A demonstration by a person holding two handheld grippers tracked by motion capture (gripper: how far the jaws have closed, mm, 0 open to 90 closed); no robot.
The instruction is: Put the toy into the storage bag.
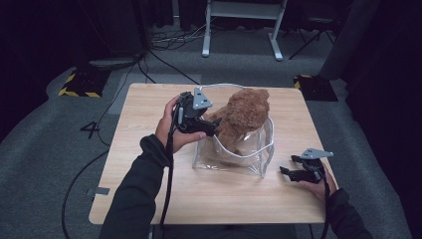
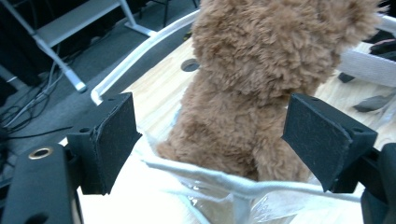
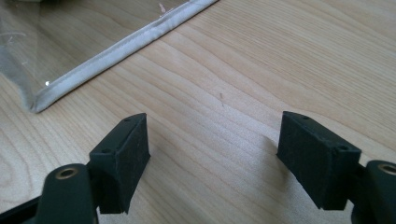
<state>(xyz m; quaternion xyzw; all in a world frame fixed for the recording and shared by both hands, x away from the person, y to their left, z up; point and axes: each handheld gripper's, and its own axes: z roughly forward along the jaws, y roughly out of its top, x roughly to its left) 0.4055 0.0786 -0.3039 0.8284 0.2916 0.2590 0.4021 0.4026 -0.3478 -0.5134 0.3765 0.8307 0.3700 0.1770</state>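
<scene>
We see the left claw [image 2: 210, 140] spread around the fluffy brown teddy bear [image 1: 244, 117] in the clear plastic white-trimmed bag [image 1: 249, 159]; unsupported, bear and bag could topple, while the right claw [image 3: 215, 158] rests spread on the desk [image 1: 149, 199]

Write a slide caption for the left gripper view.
Open left tool facing a brown teddy bear sitting in a clear bag.

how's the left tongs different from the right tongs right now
The left tongs sit raised at the clear bag, jaws either side of the teddy bear without pressing it; the right tongs lie low beside the bag, over bare table. The left points toward the bear, the right toward the bag's corner. Both are open and black.
</scene>
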